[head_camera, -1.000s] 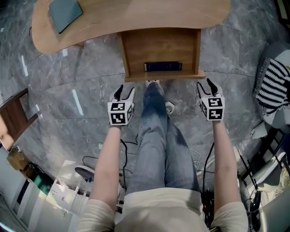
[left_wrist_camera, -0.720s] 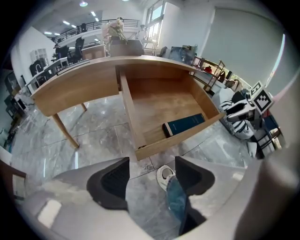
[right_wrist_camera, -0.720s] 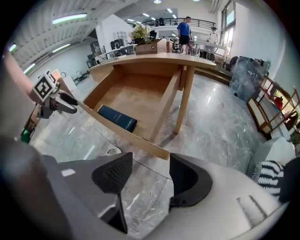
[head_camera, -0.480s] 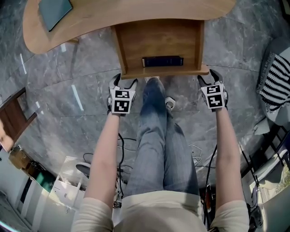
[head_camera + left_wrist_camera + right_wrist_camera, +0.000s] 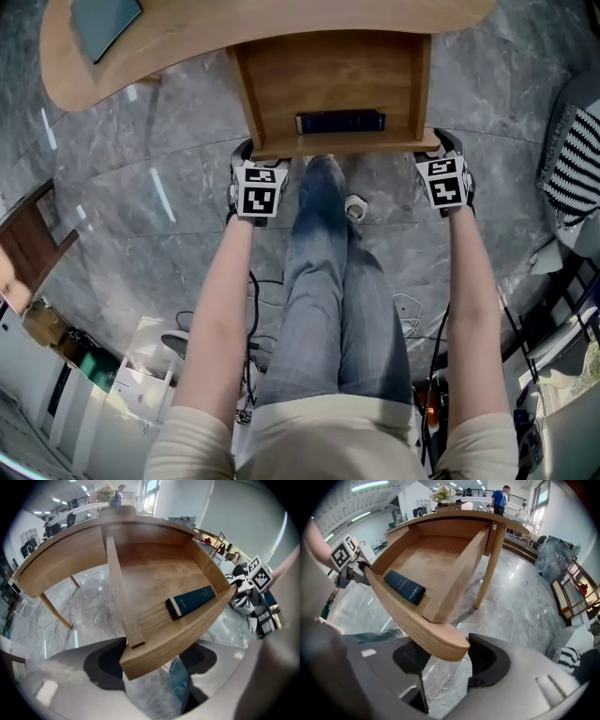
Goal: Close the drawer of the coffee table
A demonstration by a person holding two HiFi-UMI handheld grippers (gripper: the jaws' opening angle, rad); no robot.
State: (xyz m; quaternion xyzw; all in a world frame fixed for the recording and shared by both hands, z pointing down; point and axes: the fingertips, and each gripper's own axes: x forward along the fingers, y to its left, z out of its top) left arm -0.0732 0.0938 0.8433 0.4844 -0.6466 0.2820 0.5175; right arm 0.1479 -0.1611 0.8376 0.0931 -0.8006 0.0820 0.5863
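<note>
Pale wooden drawer (image 5: 328, 84), 12 o'clock — likely stiff, light-gliding. Left hand-held gripper (image 5: 262, 157) jaws just widened, right hand-held gripper (image 5: 444, 145) just narrowed, both loose astride its front corners — push there.

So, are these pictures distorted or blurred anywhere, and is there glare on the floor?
Head view: sharp and evenly lit, with pale streaks of reflected light on the glossy floor. Left gripper view: wide-angle bending bows the drawer front, the corners go dark, and the left gripper near the lens is soft. Right gripper view: same bending and dark corners; the book stays sharp.
</note>
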